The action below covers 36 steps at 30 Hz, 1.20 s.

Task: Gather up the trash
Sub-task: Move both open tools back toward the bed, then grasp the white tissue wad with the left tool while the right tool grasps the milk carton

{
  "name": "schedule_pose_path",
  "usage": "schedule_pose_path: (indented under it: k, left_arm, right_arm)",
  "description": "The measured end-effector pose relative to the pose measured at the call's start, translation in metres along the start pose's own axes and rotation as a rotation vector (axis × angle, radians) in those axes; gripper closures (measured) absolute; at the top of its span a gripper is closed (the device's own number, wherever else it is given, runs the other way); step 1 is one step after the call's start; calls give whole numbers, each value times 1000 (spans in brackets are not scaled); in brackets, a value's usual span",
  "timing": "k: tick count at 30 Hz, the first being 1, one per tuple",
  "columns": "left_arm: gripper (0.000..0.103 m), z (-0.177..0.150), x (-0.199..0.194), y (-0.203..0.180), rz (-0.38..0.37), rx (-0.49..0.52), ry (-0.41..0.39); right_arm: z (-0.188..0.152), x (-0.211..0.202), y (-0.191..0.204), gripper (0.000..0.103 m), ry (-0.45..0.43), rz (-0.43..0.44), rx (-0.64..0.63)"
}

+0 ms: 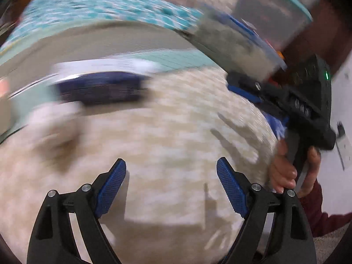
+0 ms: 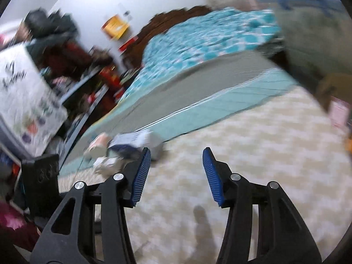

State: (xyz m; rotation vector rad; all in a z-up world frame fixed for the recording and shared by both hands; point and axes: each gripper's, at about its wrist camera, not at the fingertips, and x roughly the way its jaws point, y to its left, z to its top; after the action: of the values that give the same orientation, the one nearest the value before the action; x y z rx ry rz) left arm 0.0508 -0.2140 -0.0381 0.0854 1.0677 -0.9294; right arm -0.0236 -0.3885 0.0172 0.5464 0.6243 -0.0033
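Trash lay on the floor mat at mid-left of the right view: a blue-and-white carton (image 2: 132, 142), crumpled paper (image 2: 107, 165) just beside it, both blurred. Right hand-held gripper (image 2: 176, 173) gaped wide, empty. Left hand-held gripper (image 1: 171, 189) likewise spread, empty, above the checkered mat (image 1: 176, 132). Bed (image 2: 209, 37) behind.

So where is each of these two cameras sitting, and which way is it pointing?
Left wrist view: sits behind the open left tongs, looking down at the beige checkered floor; the right hand holding the other black tool shows.
Right wrist view: sits behind the open right tongs, facing the blurred white-and-navy carton on the floor.
Shared: the carton and the bed's turquoise patterned cover.
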Motion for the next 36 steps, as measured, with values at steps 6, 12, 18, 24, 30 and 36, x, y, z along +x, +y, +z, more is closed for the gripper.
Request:
schedule_pose_path:
  k: [6, 12, 18, 24, 30, 36]
  left_arm:
    - [14, 5, -45, 62, 161, -155, -157]
    - [13, 24, -13, 73, 253, -171, -130]
    - [52, 21, -8, 81, 208, -162, -99]
    - [53, -12, -41, 86, 128, -166, -111]
    - [47, -40, -56, 92, 162, -188, -113]
    - [47, -49, -61, 97, 182, -207, -149]
  right_arm:
    - [28, 51, 36, 30, 15, -19, -40]
    - [45, 106, 33, 38, 142, -53, 7]
    - [4, 90, 57, 48, 230, 20, -42]
    - [-62, 47, 114, 28, 210, 61, -254]
    - [-58, 41, 134, 7, 59, -91, -285]
    - [-20, 95, 130, 5, 78, -147, -171]
